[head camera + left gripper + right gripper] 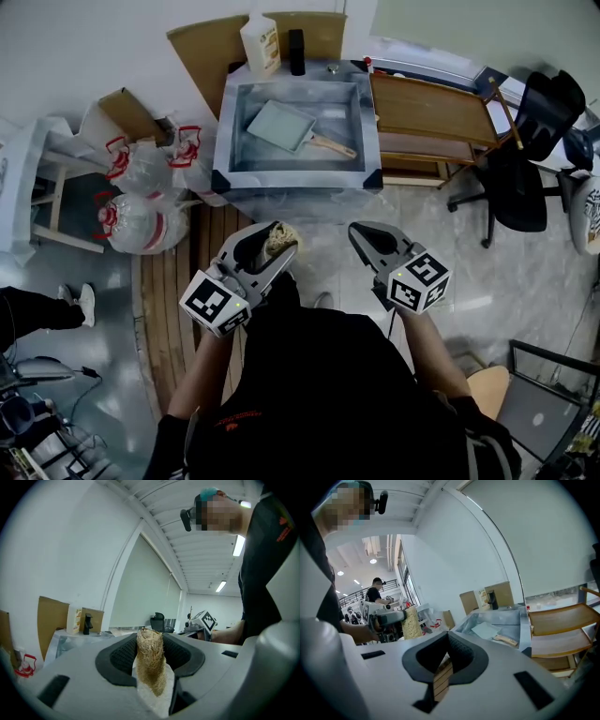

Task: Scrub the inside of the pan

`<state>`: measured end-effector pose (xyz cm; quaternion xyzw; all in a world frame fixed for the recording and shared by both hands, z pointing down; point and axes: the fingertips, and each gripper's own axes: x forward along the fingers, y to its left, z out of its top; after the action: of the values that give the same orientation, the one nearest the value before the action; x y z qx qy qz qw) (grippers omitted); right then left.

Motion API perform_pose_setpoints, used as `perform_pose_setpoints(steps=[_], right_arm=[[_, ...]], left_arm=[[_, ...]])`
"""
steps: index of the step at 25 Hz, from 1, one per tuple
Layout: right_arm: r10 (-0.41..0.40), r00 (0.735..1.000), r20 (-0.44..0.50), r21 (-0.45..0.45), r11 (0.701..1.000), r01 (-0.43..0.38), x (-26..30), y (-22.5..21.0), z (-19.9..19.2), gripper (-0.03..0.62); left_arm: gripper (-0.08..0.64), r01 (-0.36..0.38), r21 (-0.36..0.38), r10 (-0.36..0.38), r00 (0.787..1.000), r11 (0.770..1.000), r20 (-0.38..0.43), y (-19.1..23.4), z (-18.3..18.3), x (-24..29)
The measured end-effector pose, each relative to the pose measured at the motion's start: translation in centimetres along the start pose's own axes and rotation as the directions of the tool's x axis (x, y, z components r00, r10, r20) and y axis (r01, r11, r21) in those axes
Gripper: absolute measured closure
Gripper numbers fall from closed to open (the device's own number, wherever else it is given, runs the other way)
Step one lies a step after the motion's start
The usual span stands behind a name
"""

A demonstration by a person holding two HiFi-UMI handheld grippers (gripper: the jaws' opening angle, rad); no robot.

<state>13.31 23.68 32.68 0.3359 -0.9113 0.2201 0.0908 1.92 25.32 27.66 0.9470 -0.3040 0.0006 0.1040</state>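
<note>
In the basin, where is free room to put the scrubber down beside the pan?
Free: the basin floor right of the pan, behind its handle, and the strip along the near wall. The wooden shelf beside it is bare too. Crowded: the back rim, with a white jug and a dark bottle.

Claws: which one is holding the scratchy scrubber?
The left claw: the tan fibrous scrubber is pinched between its jaws. The right claw is shut with nothing in it.

White wall [94, 37] ahead of me. Glossy grey floor [525, 281], slatted wooden board [173, 281] underfoot. Wooden shelf rack [431, 112] at my right, black office chair [520, 178] beyond. Strip lights [238, 545] overhead.
</note>
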Motion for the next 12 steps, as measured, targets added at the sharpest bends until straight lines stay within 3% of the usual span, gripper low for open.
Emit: perform_pose_setpoints(steps=[12], right_arm=[[-0.036, 0.998, -0.055, 0.028, 0.999, 0.037, 12.4, -4.0, 3.9, 0.589]], left_arm=[[0.39, 0.033, -0.054, -0.034, 0.999, 0.998, -0.023, 14.3, 0.9, 1.9]])
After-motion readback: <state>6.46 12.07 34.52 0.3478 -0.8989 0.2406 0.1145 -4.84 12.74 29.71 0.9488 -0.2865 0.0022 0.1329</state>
